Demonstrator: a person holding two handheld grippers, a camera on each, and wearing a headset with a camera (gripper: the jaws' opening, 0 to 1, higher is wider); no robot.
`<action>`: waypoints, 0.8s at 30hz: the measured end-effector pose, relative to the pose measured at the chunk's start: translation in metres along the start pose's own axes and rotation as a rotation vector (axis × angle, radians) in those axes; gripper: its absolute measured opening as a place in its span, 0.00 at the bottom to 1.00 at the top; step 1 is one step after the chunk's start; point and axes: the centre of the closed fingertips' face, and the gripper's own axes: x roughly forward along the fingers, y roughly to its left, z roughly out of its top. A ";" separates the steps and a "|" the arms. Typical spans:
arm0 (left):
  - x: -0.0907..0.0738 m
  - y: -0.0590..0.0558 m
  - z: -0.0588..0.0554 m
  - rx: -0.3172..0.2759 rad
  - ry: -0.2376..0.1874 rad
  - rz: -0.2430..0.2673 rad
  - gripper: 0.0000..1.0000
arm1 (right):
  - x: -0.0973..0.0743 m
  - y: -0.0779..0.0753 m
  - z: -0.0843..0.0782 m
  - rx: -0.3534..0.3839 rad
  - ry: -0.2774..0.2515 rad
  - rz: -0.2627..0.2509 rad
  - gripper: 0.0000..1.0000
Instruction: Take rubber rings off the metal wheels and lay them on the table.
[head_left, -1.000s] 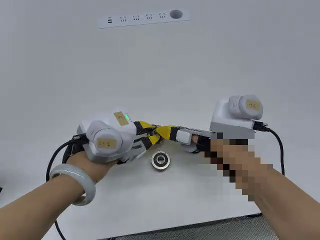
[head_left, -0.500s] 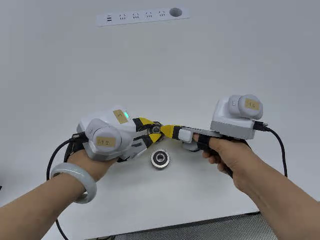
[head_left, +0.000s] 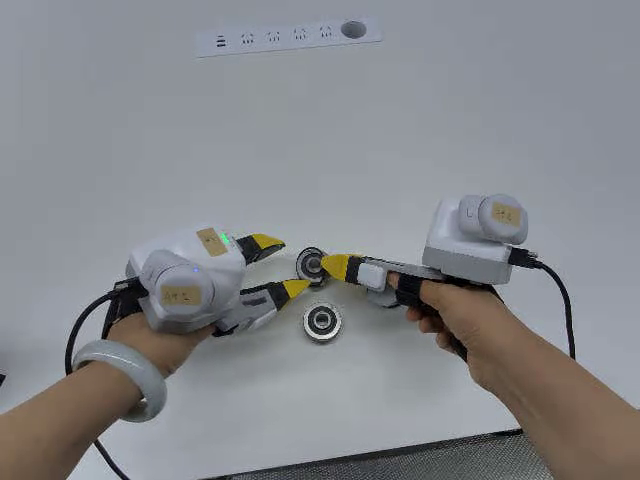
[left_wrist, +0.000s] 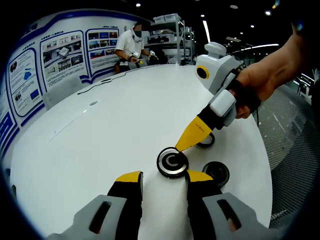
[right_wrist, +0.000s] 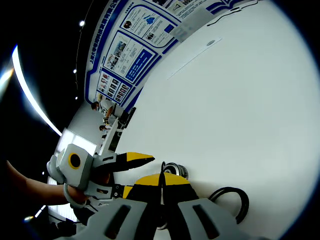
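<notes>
Working the ring-strip step. Near the surface's (head_left: 450, 150) front edge lies a small round metal wheel (head_left: 322, 322) with a dark outer band, probably its ring, nothing touching it. Just behind it is a second metal wheel with black rubber rim (left_wrist: 172, 162). The right tool (head_left: 335, 265) has its tips at that rim, jaws together; can't tell if any rubber is nipped. The left tool (head_left: 278, 265) has its jaws apart, empty, lined up on that wheel. A loose black rubber ring (right_wrist: 231, 189) lies by the right tool. Suggest: left clamps the metal only, right pinches rubber only, then peel outward slowly. A white power strip (head_left: 290, 35) sits at the far edge.
</notes>
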 end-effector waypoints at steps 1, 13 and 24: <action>-0.002 0.000 -0.001 -0.002 0.001 0.001 0.35 | 0.000 0.001 0.000 0.000 0.000 0.004 0.02; -0.013 0.003 -0.010 -0.028 -0.001 0.018 0.43 | -0.008 0.015 -0.001 0.001 -0.013 0.038 0.02; -0.022 0.007 -0.018 -0.047 0.008 0.039 0.46 | -0.021 0.019 -0.007 0.002 -0.021 0.045 0.02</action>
